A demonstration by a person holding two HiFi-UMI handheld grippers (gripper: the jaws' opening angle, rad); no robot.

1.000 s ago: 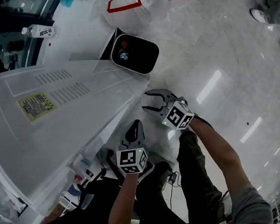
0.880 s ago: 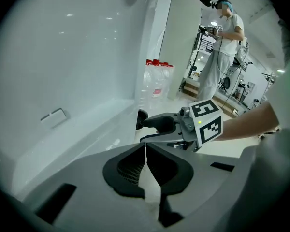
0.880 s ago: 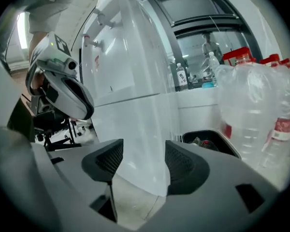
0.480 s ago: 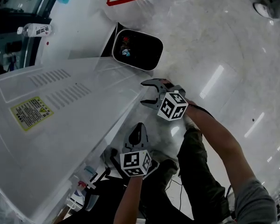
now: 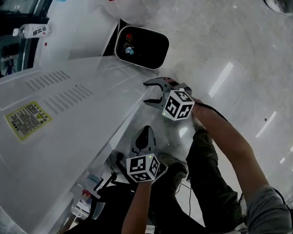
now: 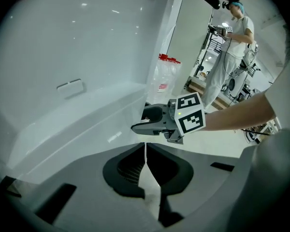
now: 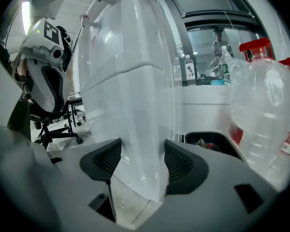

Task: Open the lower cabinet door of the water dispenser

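Water dispenser [image 5: 63,130]: white body, vents and yellow label on upper face. Lower cabinet door [image 7: 140,129] below dispenser's seam, flush with body, not swung out. Right gripper [image 5: 146,92] at dispenser's corner, released. Jaws just been opening wide, lately easing in a touch; door's corner edge between them, no squeeze seen. Left gripper [image 5: 145,129] beside dispenser, clenched, empty. Waste bin [image 5: 140,44] just beyond dispenser.

The head view looks steeply down from above the water dispenser [image 5: 73,130] onto both tools and the floor [image 5: 234,48]. The left tool [image 5: 145,129] view sits low and close, facing along the dispenser's front toward the right tool [image 5: 146,92]. The right tool view faces the dispenser's corner from close by. All three views share the dispenser.
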